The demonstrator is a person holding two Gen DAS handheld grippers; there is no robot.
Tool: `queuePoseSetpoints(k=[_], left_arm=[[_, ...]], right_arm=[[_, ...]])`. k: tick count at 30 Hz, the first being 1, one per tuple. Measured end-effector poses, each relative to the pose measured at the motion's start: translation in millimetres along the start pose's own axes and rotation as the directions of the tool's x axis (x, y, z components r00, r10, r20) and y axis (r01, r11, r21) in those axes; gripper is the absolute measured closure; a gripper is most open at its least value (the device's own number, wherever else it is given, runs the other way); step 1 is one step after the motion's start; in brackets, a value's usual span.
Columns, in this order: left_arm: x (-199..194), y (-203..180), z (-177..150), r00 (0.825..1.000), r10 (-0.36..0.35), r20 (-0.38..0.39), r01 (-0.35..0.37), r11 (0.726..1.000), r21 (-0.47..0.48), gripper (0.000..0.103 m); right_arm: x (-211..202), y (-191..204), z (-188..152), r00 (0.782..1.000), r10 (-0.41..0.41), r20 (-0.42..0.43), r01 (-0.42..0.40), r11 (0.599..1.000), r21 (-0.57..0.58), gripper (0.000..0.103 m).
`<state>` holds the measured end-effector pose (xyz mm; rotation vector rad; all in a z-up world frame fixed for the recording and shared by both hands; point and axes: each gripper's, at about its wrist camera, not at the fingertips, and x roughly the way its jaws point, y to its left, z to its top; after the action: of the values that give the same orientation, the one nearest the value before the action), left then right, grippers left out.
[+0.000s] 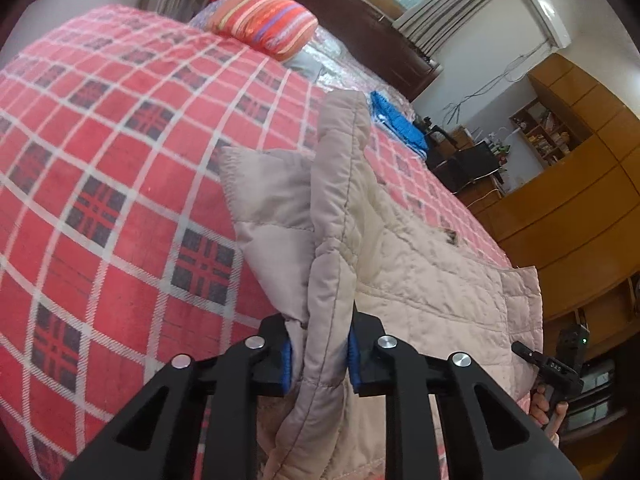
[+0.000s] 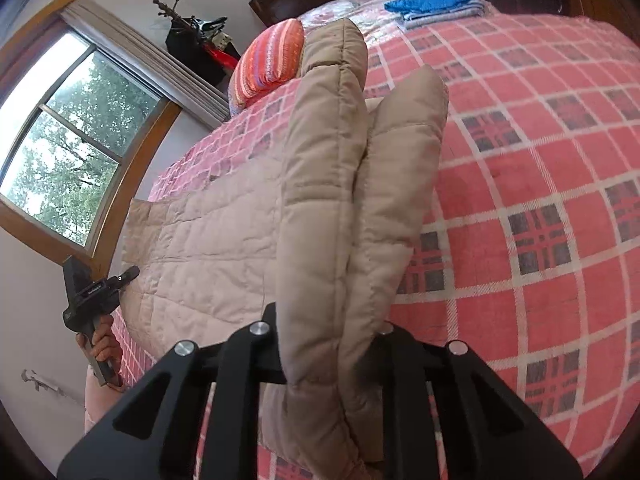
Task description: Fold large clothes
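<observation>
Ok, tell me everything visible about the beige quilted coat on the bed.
The quilted coat is pale beige, padded fabric with stitched panels. Most of it lies flat on the red plaid blanket. Two thick folds of it stand raised, one clamped in the left gripper, one in the right gripper.

Daylit window, white walls, wooden wardrobe, plaid-covered bed.

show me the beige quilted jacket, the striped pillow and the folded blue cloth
beige quilted jacket [image 1: 420, 280], left wrist view, on its flat quilted panel
orange striped pillow [image 1: 268, 20], left wrist view, on its top face
folded blue cloth [image 2: 432, 2], right wrist view, on its upper layer
</observation>
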<state>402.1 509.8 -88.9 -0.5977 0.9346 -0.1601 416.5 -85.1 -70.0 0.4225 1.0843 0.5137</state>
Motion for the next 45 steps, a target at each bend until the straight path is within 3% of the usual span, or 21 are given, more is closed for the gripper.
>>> queuePoseSetpoints(k=[7, 12, 18, 25, 34, 41, 45], left_arm=[[-44, -32, -6, 0.999, -0.017, 0.052, 0.013, 0.996, 0.094, 0.084], [-87, -58, -27, 0.996, -0.058, 0.072, 0.047, 0.988, 0.149, 0.084], [-139, -76, -75, 0.993, -0.089, 0.082, 0.07, 0.975, 0.21, 0.084], [-173, -79, -136, 0.994, -0.089, 0.067, 0.068, 0.962, 0.265, 0.084], [-189, -43, -213, 0.996, -0.071, 0.058, 0.053, 0.96, 0.273, 0.084], [-158, -2, -249, 1.0, -0.003, -0.001, 0.004, 0.976, 0.22, 0.082], [-136, 26, -260, 0.999, 0.041, -0.027, -0.035, 0.983, 0.181, 0.075]], right_arm=[[-44, 26, -10, 0.999, 0.001, 0.042, 0.002, 0.998, -0.068, 0.088], [-91, 43, -38, 0.997, -0.011, 0.077, 0.02, 0.993, -0.115, 0.088], [-147, 58, -82, 0.993, -0.015, 0.115, 0.034, 0.986, -0.162, 0.088], [-193, 73, -147, 0.989, -0.032, 0.145, 0.062, 0.976, -0.207, 0.088], [-191, 62, -223, 0.993, -0.029, 0.113, 0.051, 0.979, -0.198, 0.088], [-158, 31, -255, 0.998, -0.053, 0.038, 0.057, 0.992, -0.111, 0.088], [-141, 9, -263, 0.999, -0.043, 0.009, 0.043, 0.998, -0.048, 0.086]])
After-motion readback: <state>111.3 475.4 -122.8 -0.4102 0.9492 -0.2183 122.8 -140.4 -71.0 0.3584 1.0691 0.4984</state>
